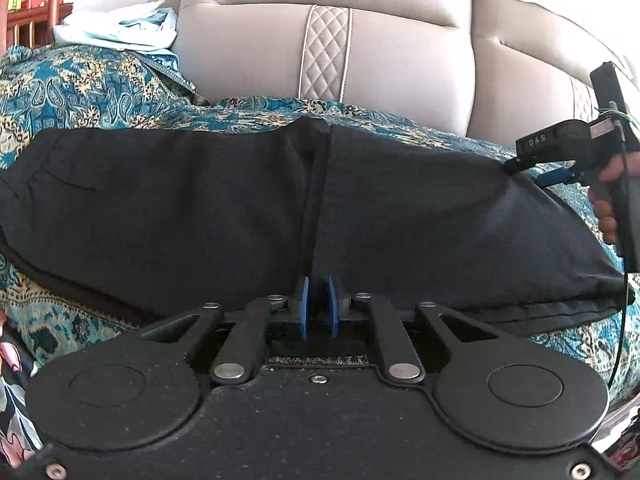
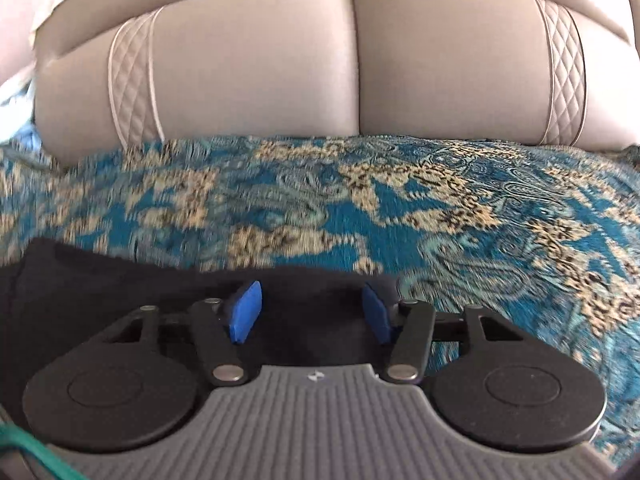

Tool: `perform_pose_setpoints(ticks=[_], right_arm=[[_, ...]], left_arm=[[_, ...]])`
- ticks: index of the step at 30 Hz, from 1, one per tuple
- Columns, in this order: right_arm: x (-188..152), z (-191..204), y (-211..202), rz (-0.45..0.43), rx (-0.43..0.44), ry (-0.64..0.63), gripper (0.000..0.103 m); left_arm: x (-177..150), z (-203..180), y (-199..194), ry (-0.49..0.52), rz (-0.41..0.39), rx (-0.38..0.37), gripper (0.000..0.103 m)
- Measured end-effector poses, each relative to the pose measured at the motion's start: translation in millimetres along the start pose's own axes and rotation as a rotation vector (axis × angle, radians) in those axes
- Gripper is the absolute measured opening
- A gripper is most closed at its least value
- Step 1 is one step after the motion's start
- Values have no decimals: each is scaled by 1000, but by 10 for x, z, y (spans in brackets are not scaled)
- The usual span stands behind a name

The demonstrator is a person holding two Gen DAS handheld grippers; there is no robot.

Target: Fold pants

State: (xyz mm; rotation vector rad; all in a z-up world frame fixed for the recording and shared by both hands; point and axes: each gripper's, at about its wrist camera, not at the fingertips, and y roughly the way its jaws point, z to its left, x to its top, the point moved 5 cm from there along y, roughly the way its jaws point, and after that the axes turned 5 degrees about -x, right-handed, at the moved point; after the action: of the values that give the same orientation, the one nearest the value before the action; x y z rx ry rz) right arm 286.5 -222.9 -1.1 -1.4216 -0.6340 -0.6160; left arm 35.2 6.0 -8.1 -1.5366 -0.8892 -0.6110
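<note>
The black pants [image 1: 248, 200] lie spread lengthwise on the blue patterned cover [image 2: 400, 208] of a beige sofa [image 1: 248, 48], looking folded leg over leg already, so by my judgement the crosswise folds are still to do. The left tongs [image 1: 319, 304] are clenched on the near edge at the mid seam, while the right tongs [image 2: 310, 310] stand released above the pants' end. The waistband and hems are hard to tell apart, and the right view is blurred.
</note>
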Motion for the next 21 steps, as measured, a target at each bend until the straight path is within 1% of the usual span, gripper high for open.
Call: perform_pose_setpoints(ticks=[3, 5, 7, 11, 13, 15, 17, 19, 21], right_arm=[[32, -31, 100, -18, 0, 29, 72], [27, -28, 95, -31, -1, 47, 75], [-5, -7, 9, -62, 4, 61, 77], [-93, 79, -265, -129, 18, 32, 82], [-198, 131, -426, -162, 36, 21, 87], [-373, 184, -603, -193, 53, 12, 87], [-541, 231, -769, -213, 50, 10, 88], [-689, 274, -910, -229, 46, 24, 88], [-838, 333, -1038, -251, 65, 32, 89]], left_arm=[[1, 15, 5, -6, 0, -3, 12], [6, 35, 8, -13, 4, -8, 12], [8, 48, 13, -22, 7, -13, 12], [8, 64, 18, -22, 8, -14, 12], [10, 63, 20, -24, 11, -15, 12], [17, 68, 27, -30, 15, -17, 12], [21, 77, 31, -33, 19, -20, 12], [27, 81, 35, -35, 21, -19, 12], [30, 81, 35, -37, 22, -16, 12]])
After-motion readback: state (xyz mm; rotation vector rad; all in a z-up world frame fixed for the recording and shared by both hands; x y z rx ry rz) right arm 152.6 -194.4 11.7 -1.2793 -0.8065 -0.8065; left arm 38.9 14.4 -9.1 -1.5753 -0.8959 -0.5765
